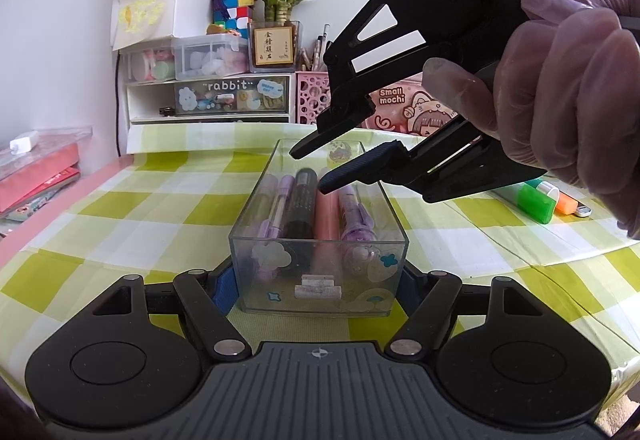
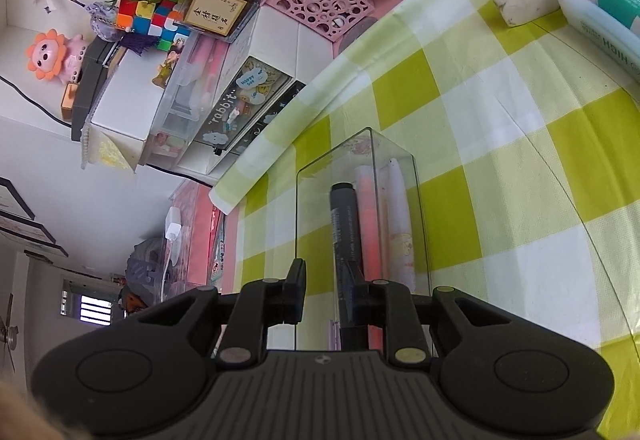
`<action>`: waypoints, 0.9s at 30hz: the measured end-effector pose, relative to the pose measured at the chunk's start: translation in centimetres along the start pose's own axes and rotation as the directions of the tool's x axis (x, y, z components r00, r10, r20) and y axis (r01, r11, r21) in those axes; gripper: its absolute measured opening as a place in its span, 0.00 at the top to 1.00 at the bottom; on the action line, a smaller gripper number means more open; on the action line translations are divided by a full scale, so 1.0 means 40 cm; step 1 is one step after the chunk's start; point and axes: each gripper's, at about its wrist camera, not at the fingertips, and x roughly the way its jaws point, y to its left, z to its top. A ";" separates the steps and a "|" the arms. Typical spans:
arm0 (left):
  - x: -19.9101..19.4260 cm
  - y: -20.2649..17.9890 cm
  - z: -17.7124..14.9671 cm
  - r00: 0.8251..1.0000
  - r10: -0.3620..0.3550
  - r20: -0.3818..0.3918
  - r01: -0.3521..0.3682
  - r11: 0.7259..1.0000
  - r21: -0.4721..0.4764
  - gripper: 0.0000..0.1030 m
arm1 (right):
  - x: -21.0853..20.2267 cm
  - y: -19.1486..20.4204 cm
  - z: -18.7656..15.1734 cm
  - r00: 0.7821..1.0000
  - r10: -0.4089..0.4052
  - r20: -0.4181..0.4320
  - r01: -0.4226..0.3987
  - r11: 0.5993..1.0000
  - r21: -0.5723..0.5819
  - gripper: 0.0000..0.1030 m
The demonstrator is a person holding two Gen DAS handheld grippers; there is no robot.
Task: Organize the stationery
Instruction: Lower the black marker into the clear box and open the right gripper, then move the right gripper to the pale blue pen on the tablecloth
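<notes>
Left gripper (image 1: 318,286) clamps clear box (image 1: 320,240) (pens inside).

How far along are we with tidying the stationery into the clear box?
Done: the clear box already holds several pens, including a black marker and a pink one. In hand: the left gripper clamps the box's near end, while the right gripper hangs empty over the pens. Left: the green item and orange item lie on the tablecloth.

Clear box (image 1: 320,240) open on top; right tongs (image 1: 316,168) hang over it. Tabletop (image 1: 120,208) bare left of box. Highlighters (image 1: 538,200) lie right; drawer unit (image 1: 208,96) blocks rear.
</notes>
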 end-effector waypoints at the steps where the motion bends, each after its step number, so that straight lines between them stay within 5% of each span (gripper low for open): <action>1: 0.000 0.001 0.000 1.000 -0.001 -0.001 0.001 1.000 0.000 0.29 | -0.010 0.003 -0.001 1.000 -0.004 0.011 0.004 1.000 -0.006 0.67; 9: -0.001 -0.001 0.003 1.000 0.005 -0.006 -0.006 1.000 -0.004 0.29 | -0.086 -0.001 -0.006 0.997 -0.007 0.083 0.011 0.999 -0.049 0.56; 16: 0.004 -0.006 0.003 1.000 0.002 -0.004 -0.002 1.000 -0.005 0.29 | -0.156 -0.030 0.012 0.975 -0.088 0.203 0.105 0.992 -0.074 0.49; 27: 0.024 -0.012 0.011 1.000 -0.009 -0.003 0.009 1.000 -0.005 0.29 | -0.223 -0.126 0.044 0.889 -0.273 0.368 0.341 0.931 -0.131 0.38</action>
